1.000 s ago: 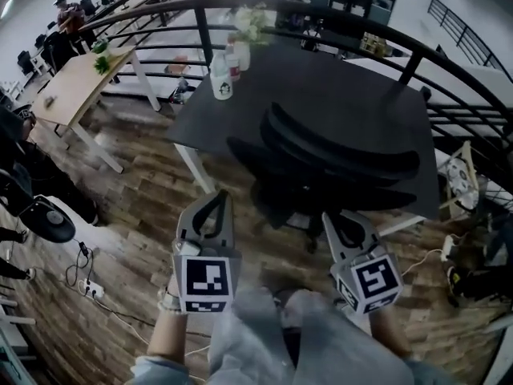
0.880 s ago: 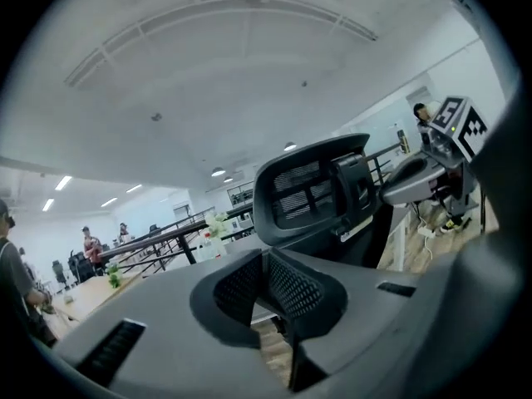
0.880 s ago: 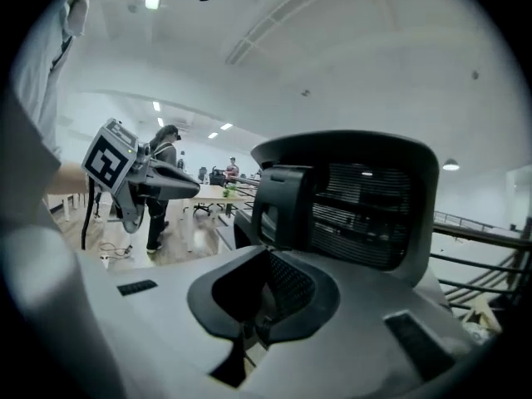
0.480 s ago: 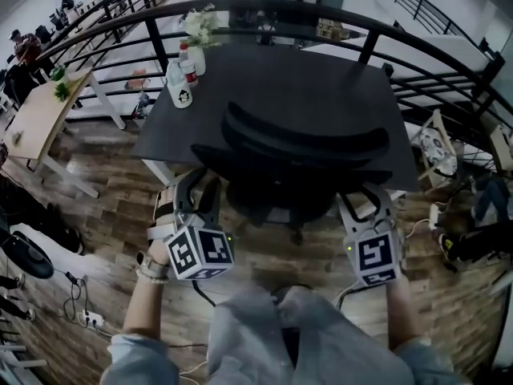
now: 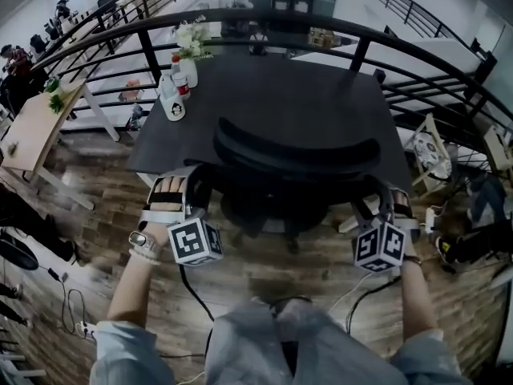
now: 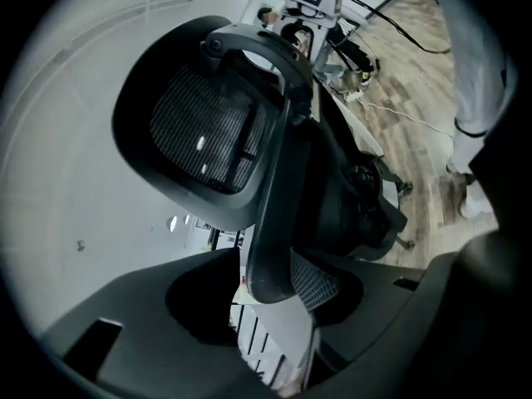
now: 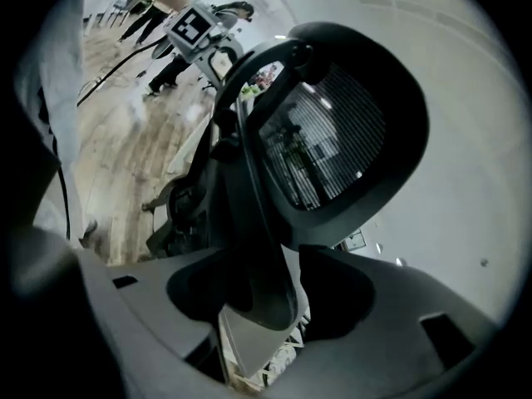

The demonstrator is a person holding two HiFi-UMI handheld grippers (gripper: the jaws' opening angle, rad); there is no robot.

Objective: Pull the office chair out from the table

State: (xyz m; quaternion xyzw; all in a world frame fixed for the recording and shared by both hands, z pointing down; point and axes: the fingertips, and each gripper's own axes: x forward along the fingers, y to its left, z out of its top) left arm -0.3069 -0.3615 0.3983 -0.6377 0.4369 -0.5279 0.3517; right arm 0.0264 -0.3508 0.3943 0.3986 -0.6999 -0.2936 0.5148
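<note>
The table lies ahead, the chair tucked under it, its back running left to right between my hands. The left gripper and right gripper, equally near, have just been opening. Only their own views show the side frame loose between unclenched jaws.

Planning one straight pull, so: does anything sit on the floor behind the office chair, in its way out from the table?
Yes. Loose cables run down over the wooden floor just behind the office chair, and the person's legs stand further back in its path.
</note>
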